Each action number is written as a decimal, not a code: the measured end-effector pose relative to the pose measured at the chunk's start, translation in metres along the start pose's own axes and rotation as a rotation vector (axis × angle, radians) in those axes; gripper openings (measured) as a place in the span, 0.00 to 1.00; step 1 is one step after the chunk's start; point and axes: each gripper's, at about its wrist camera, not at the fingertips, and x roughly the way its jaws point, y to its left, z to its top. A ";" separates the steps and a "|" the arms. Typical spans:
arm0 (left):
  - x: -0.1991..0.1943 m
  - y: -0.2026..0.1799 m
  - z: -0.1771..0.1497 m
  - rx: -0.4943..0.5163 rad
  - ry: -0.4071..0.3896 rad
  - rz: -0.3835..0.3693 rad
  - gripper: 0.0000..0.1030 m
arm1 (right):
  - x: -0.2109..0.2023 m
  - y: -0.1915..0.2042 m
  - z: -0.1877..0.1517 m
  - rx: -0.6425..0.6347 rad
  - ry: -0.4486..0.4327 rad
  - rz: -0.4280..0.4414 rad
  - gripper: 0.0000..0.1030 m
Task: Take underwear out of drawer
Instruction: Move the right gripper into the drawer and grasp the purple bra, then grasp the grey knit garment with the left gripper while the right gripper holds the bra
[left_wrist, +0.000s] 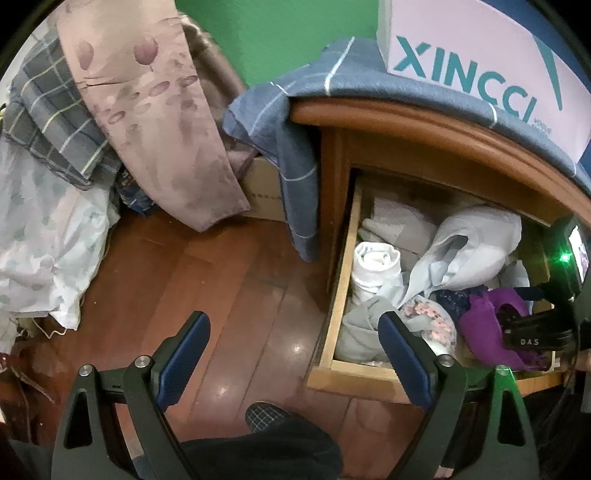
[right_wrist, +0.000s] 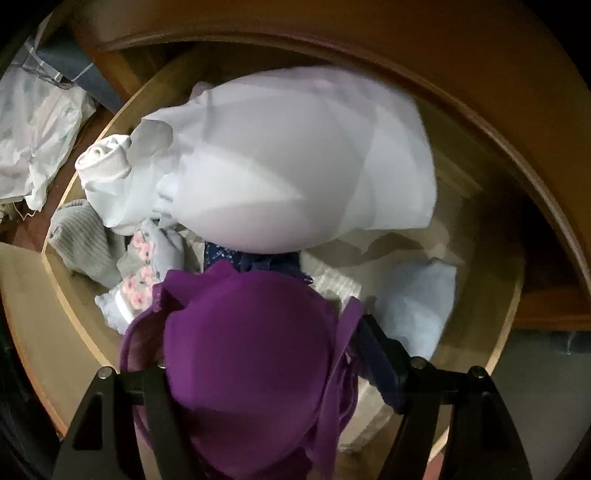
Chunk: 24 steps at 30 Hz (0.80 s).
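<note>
The right claw (right_wrist: 258, 373) is clamped on a purple padded bra (right_wrist: 251, 354) just above the open wooden drawer (left_wrist: 338, 295); the left claw (left_wrist: 295, 347) gapes wide and empty over the floor beside the drawer, a view only its camera gives

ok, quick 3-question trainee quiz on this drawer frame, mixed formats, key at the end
1. True or false: the left gripper is open and holds nothing.
2. Which garment lies between the right gripper's fingers? A) grey knit B) purple bra C) floral piece
3. Fill in: the drawer is pulled ____.

Key: 1 true; 2 B; 3 open
</note>
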 end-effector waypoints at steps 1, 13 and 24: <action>0.001 -0.002 0.001 0.010 0.000 -0.002 0.88 | -0.003 0.002 0.000 -0.006 -0.012 -0.012 0.69; 0.027 -0.030 0.011 0.109 0.124 -0.127 0.88 | -0.030 0.001 -0.025 -0.011 -0.106 -0.101 0.24; 0.063 -0.057 0.028 0.101 0.315 -0.240 0.88 | -0.033 -0.028 -0.046 0.157 -0.187 0.037 0.24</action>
